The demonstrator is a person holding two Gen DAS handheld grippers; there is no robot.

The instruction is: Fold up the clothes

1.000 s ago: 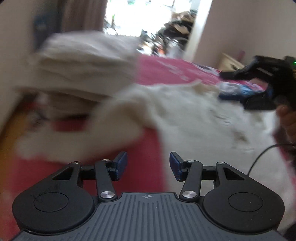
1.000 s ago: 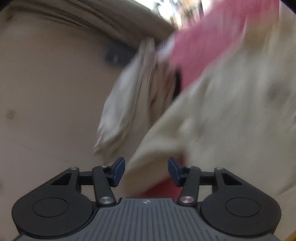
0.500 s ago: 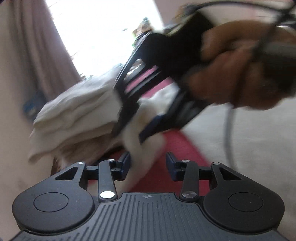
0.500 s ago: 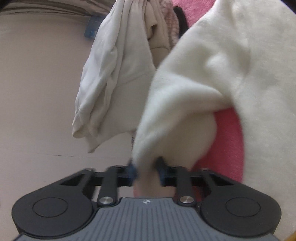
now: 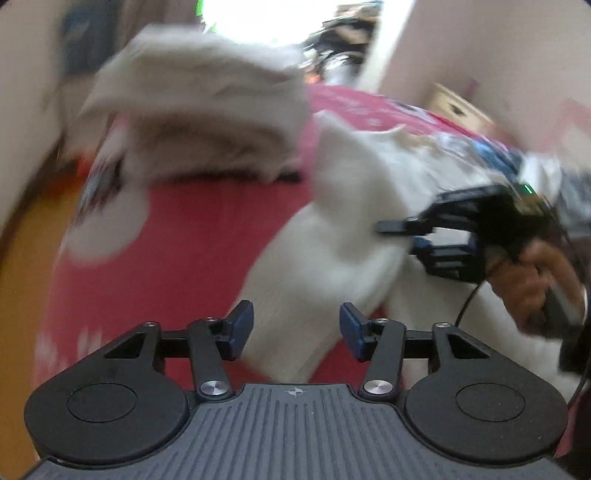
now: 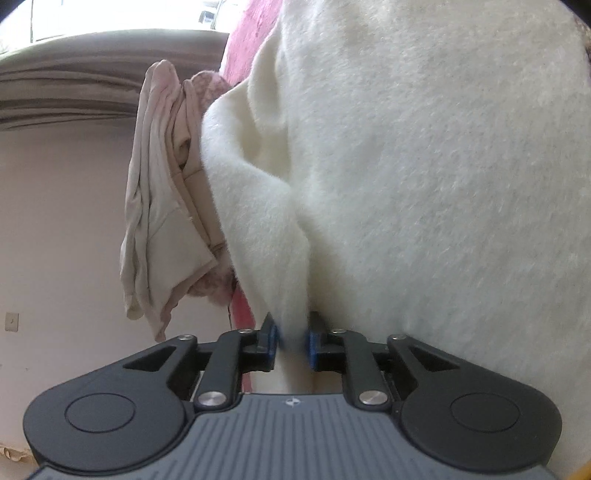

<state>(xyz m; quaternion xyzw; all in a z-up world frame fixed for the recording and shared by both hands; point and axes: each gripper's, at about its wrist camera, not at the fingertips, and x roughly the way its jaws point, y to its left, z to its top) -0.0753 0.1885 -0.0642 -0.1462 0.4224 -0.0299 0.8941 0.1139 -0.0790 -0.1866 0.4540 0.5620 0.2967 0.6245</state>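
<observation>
daylight enters from an overexposed window [image 5: 280, 18] at the far end, blown to plain white. the left wrist view is motion-smeared across the folded pile [image 5: 199, 110] and the far right. the right wrist view is sharper, evenly lit, with soft shadows in the white fleece garment [image 6: 424, 184]. fisheye corners darken.

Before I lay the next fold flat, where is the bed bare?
The red bedspread is bare between the folded pile and the white fleece garment, ahead of the left claw. The right side is crowded: fleece, and the right claw pinching it while its jaws open.
</observation>
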